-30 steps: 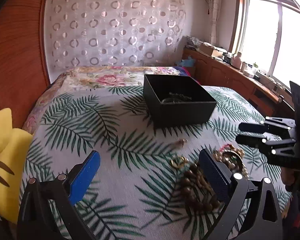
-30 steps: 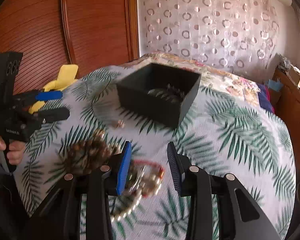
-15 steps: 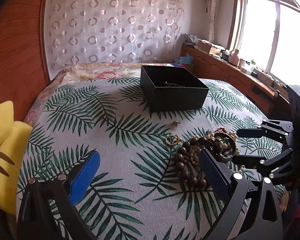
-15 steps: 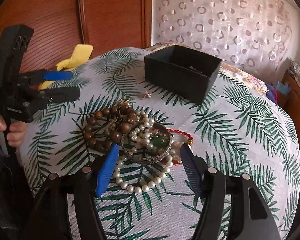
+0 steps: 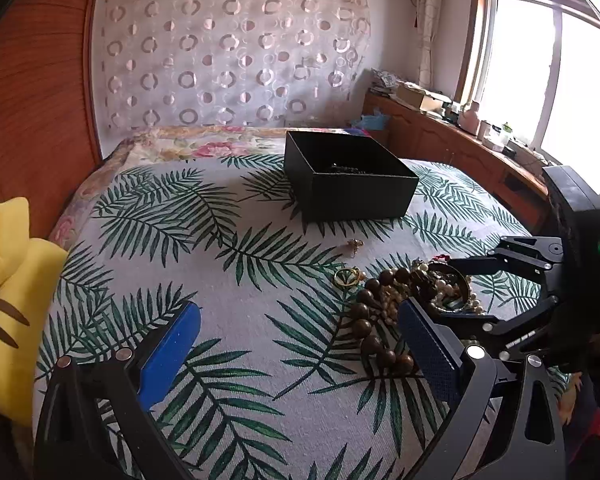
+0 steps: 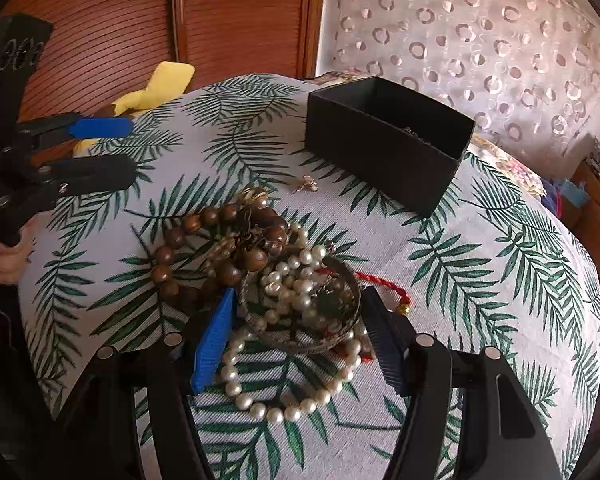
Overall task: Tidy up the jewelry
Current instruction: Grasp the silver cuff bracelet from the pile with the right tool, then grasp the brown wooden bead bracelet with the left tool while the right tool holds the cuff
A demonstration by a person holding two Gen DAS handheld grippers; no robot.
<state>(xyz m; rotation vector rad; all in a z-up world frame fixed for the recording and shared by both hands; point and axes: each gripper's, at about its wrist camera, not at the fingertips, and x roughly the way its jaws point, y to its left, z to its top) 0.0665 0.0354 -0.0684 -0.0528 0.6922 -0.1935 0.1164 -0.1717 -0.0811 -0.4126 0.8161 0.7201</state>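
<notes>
Jewelry pile (image 6: 268,276) on bed (image 6: 480,280); my right claw (image 6: 300,340), just spreading, straddles bangle (image 6: 300,344), unpinched; left claw (image 5: 300,344) spread.

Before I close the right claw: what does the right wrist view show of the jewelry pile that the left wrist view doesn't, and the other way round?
Right wrist only: the full pearl strand, the red cord, and the bangle sitting between the open right claw, pads not touching it. It also shows the left claw.

Left wrist only: the window and the open left claw with nothing between its pads.

Both: the black box, the wooden beads, the gold ring and a small earring on the bedspread.
</notes>
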